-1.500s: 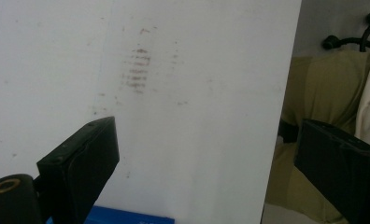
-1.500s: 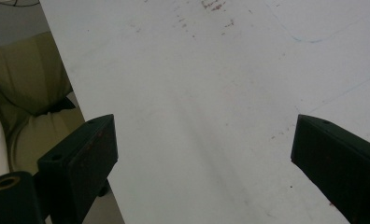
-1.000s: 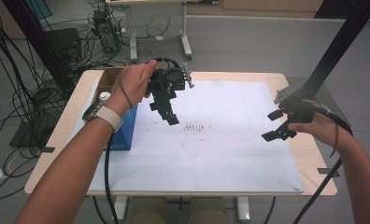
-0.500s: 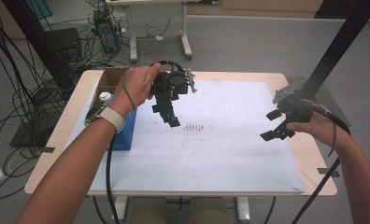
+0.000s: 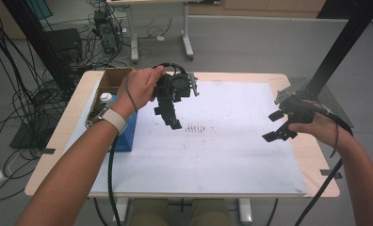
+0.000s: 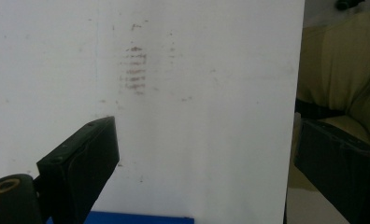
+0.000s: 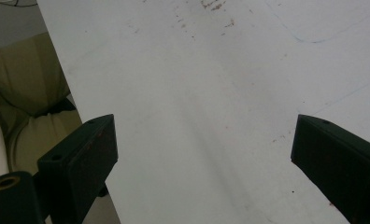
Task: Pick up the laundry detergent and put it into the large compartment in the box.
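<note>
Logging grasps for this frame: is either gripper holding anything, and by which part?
Nothing is held: the left gripper and right gripper both have open, empty jaws.

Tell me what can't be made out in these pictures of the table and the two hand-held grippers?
- Cardboard box, high view: the left hand covers part of it, so its contents stay unclear.
- White-capped bottle, high view: too small to identify, half behind the wrist.
- Blue block, high view: the forearm hides much of it; in the left gripper view it is cut by the bottom edge.
- Brown smudges on the white sheet: too faint to read.
</note>
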Available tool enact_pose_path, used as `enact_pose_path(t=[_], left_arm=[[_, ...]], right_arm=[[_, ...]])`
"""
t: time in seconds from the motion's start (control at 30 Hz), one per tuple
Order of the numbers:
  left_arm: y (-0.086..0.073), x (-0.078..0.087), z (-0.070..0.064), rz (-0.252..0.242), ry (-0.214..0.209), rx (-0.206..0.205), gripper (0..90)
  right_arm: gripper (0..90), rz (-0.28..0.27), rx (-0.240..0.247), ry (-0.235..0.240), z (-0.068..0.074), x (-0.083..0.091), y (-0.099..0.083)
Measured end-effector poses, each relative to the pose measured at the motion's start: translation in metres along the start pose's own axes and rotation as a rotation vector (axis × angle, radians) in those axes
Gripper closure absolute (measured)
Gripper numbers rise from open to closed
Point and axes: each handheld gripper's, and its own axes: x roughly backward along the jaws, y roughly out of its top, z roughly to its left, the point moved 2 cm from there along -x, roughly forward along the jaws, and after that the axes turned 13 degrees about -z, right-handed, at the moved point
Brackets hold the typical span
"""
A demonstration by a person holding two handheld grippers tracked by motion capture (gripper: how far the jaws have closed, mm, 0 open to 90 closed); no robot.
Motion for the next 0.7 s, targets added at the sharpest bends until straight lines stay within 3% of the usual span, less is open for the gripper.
enact_pose_path(t=[0.7], left_arm=[[-0.0002, -0.0044, 0.0003, 0.019, 0.013, -0.012, 7.1]], right_arm=[[7.2, 0.006, 0.001, -0.001, 0.0005, -0.0021, 0.0016]])
